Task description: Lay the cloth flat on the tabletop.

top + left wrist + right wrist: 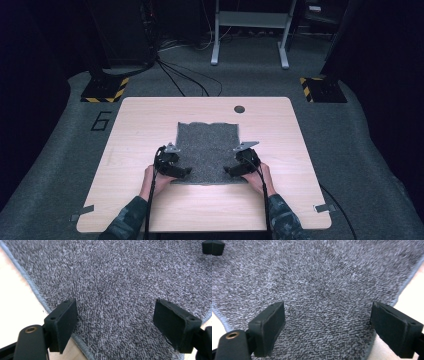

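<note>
I see the grey towel (209,151) lying flat in the middle of the surface (145,125), its long axis running away from me. My left tongs (181,171) and right tongs (233,170) sit at its two near corners, equally close, each with jaws wide apart over the cloth and nothing clamped; the near hem lies just under both

My own grippers cover the near corners of the grey towel (207,150) in the high view; both gripper views cut its far part off at their edges; my forearms leave the frame at the bench's (150,120) near edge.
</note>
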The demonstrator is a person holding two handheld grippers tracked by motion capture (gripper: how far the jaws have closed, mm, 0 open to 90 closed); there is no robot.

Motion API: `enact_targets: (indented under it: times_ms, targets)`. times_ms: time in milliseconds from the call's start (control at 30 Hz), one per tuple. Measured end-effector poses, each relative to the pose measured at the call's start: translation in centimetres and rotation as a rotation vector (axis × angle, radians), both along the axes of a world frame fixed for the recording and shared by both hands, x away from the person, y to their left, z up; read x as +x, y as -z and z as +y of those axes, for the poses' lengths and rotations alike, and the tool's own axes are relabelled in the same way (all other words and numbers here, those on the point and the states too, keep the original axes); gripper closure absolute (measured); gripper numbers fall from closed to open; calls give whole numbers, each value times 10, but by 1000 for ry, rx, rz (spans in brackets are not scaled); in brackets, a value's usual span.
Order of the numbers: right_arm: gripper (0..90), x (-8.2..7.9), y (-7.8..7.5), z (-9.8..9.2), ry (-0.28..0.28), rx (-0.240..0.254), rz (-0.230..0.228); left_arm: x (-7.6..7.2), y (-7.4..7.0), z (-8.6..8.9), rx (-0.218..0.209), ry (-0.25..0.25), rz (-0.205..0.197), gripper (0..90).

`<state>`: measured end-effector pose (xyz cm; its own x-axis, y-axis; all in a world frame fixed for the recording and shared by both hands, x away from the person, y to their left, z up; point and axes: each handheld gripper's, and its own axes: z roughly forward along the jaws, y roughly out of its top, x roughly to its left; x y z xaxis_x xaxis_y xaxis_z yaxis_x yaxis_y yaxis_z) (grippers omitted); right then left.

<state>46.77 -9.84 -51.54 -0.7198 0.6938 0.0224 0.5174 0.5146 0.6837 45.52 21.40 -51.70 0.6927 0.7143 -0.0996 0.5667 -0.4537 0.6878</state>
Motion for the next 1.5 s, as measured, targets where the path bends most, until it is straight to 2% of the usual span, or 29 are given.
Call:
enact_targets:
  times_ms: [33,100,267,300,333,367,500,667,833,900,933,1000,1167,1300,1500]
  targets:
    - [114,0,1,0,-1,-5,17,-1,0,0,-4,-7,4,195]
    - [102,1,3,0,-4,-8,20,-2,0,0,-1,-10,5,194]
    - [96,-8,5,-1,14,-30,3,-8,1,0,21,-11,-20,190]
    - [96,-9,6,-2,10,-30,-13,-11,2,-1,21,-14,-27,189]
    - [96,-11,6,-2,19,-21,-5,-12,2,-1,25,-11,-24,188]
    - [96,-12,6,-4,6,-34,-9,-13,2,-1,8,-14,-14,188]
    - [92,-17,6,-7,8,-33,-8,-14,1,-1,13,-5,-12,182]
    - [80,-23,6,-10,5,-31,-9,-26,1,-5,40,-1,-20,178]
    - [77,-28,6,-12,-4,-40,-7,-38,2,-9,41,-8,-23,174]
    - [76,-32,6,-11,16,-31,7,-41,2,-9,43,0,-21,173]
    - [76,-32,6,-12,1,-38,-7,-42,2,-9,49,3,-30,173]
    - [73,-37,6,-13,13,-35,3,-44,2,-10,44,3,-30,169]
    - [73,-42,7,-15,12,-33,-5,-46,3,-12,44,16,-35,165]
    - [73,-48,7,-18,21,-31,-9,-50,2,-14,57,29,-37,165]
    - [74,-52,7,-19,22,-27,-10,-56,3,-16,45,21,-42,165]
